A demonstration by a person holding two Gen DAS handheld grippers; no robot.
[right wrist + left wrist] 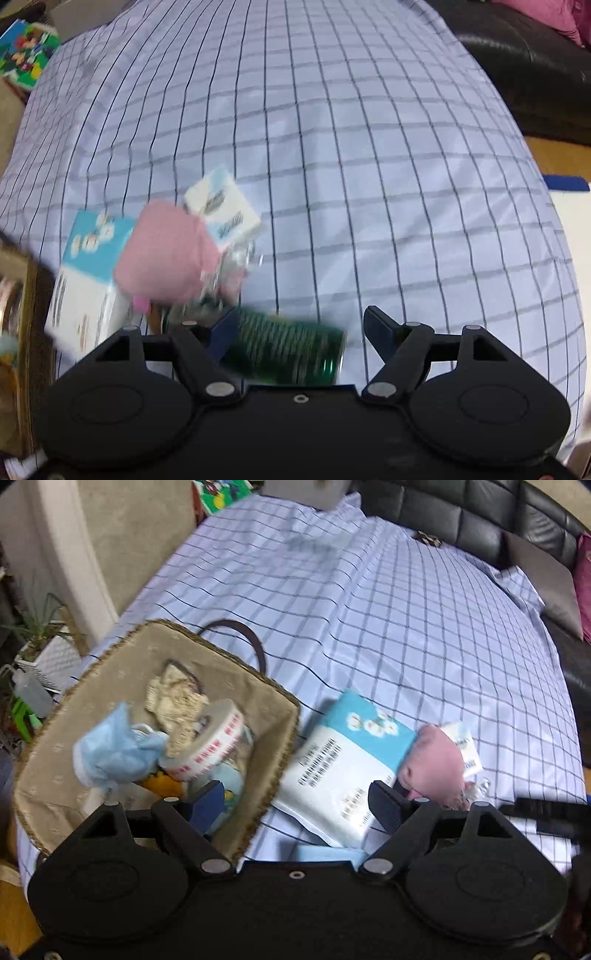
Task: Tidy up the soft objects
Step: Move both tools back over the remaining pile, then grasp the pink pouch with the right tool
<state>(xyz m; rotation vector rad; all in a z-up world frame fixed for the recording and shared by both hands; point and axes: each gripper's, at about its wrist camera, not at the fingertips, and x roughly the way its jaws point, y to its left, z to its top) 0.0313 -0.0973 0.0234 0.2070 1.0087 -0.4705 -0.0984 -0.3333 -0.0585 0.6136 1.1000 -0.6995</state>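
Observation:
A woven basket (92, 672) with beige lining sits at the left on the checked cloth. In it lie a blue face mask (114, 746), a tape roll (210, 738) and a cream knitted piece (173, 698). My left gripper (295, 805) is open above the basket's right rim and a blue-white tissue pack (340, 768). A pink soft toy (436, 764) and a small tissue packet (461, 738) lie right of the pack. My right gripper (299, 332) is open over a green can (291, 350); the pink toy (166, 251), the small packet (221, 210) and the pack (88, 273) lie to its left.
The checked cloth (369, 609) stretches wide behind the objects. A black sofa (480, 513) with cushions borders the far and right sides. A potted plant (40, 642) and a squeeze bottle stand on the floor at the left. The right view is motion-blurred.

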